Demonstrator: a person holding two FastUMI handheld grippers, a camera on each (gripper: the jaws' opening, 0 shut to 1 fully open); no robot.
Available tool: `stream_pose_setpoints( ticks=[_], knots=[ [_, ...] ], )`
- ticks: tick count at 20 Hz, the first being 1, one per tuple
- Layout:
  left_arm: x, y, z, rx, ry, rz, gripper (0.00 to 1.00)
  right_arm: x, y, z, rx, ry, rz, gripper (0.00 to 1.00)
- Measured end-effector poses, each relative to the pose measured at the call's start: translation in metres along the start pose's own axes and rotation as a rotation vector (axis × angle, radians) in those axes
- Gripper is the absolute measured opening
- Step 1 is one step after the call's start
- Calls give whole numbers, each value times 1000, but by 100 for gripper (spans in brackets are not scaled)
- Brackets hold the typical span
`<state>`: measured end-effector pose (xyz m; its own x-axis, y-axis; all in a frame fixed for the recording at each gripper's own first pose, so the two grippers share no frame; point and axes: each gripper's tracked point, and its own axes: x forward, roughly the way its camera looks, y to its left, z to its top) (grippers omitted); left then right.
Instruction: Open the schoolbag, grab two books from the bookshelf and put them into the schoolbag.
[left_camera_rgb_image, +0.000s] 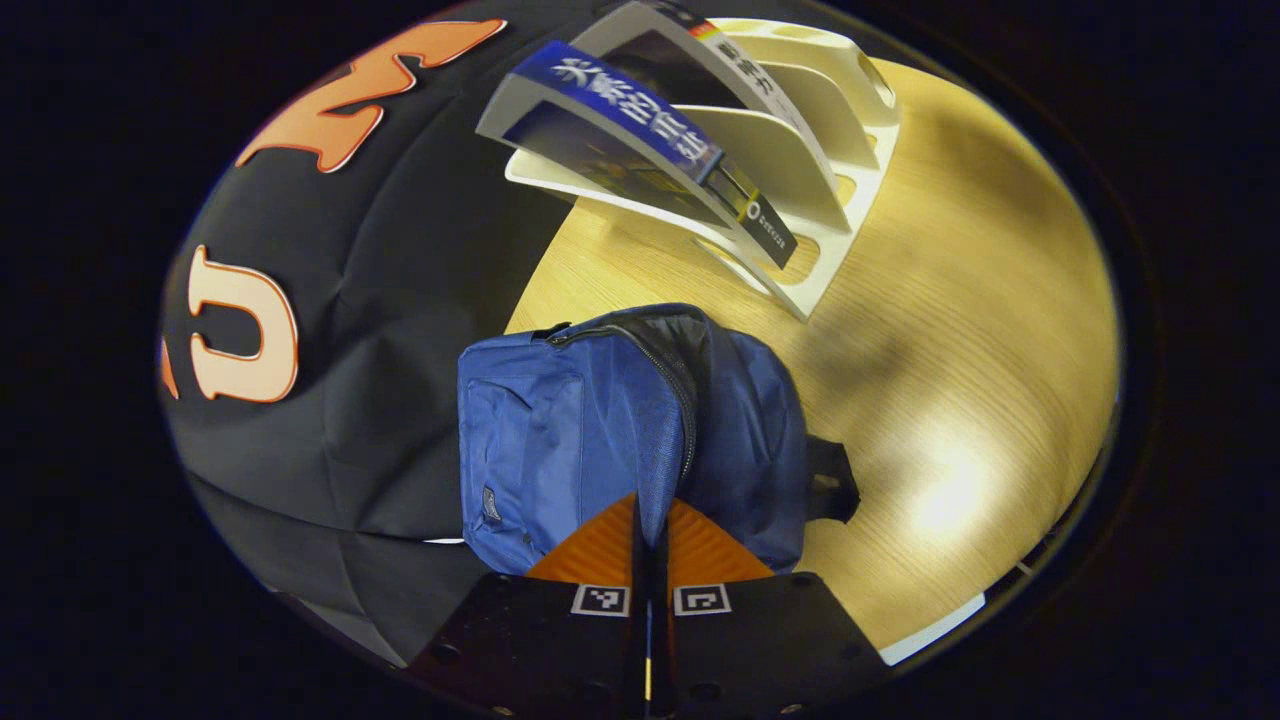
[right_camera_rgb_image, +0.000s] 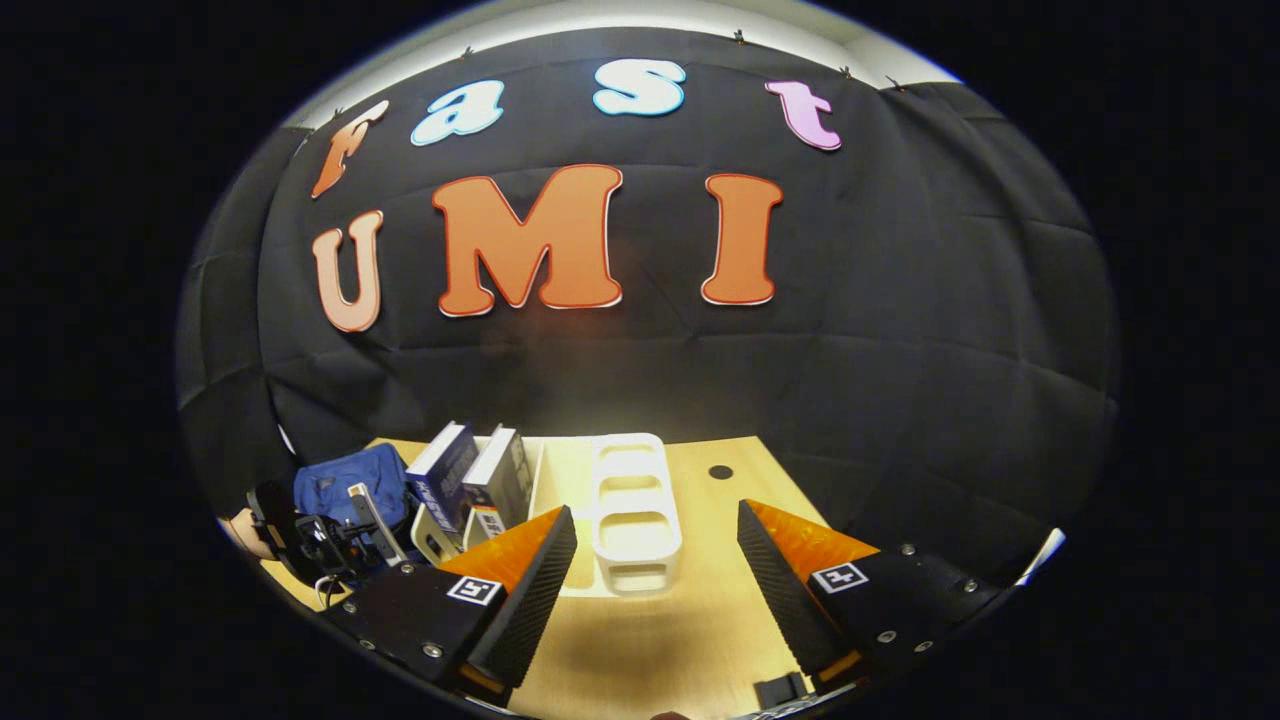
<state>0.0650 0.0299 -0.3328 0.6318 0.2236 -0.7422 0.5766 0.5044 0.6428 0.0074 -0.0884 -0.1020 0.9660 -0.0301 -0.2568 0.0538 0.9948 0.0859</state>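
The bag (left_camera_rgb_image: 600, 430) stands on the table (left_camera_rgb_image: 960, 400) against the cloth wall, just in front of the left gripper (left_camera_rgb_image: 650, 545); it is blue woven fabric, soft and light by the look of it, so it will sag and shift under a pull unless something steadies it; its zip (left_camera_rgb_image: 672, 370) runs up over the top, and the mouth there looks partly parted, though how far cannot be told. The left gripper's orange fingers (left_camera_rgb_image: 600, 550) stand pressed close together with a fold of the blue cloth by the zip line running down between them; it looks pinched on that fabric, a fair hold for drawing the mouth open.

Beyond the bag sits the white rack (left_camera_rgb_image: 840, 150), with two books (left_camera_rgb_image: 650, 130) leaning in its near slots; they look stiff, flat and moderately heavy, with glossy covers that may slip; the top free edge or spine is the place to take them, since the dividers hem in the lower parts.

In the right gripper view the right gripper (right_camera_rgb_image: 655, 570) hangs over the table with its jaws wide and nothing between them, facing the rack's (right_camera_rgb_image: 635, 510) vacant slots; the books (right_camera_rgb_image: 480, 475) lie to its left, the bag (right_camera_rgb_image: 345, 485) beyond them; the left gripper (right_camera_rgb_image: 335, 535) shows near the bag.

Bare table lies right of the rack, good room for swinging a book out; the wall is close behind the bag, and the table edge (left_camera_rgb_image: 935, 630) is near.
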Motion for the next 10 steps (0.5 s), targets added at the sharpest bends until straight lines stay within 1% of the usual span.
stream_pose_setpoints(
  ticks=[1,3,5,7,10],
  knots=[
    [-5,8,3,-19,3,-31,2,3,6,3,11,1,22,97],
    [-13,25,12,-61,-6,-98,2,7,19,14,15,0,42,97],
    [-23,45,18,-78,-20,-177,2,7,39,33,32,-23,70,97],
    [-33,61,17,-82,-25,-258,2,10,61,48,56,-37,81,96],
    [-39,91,17,-81,-59,-369,2,22,94,65,28,-31,77,97]
  ],
)
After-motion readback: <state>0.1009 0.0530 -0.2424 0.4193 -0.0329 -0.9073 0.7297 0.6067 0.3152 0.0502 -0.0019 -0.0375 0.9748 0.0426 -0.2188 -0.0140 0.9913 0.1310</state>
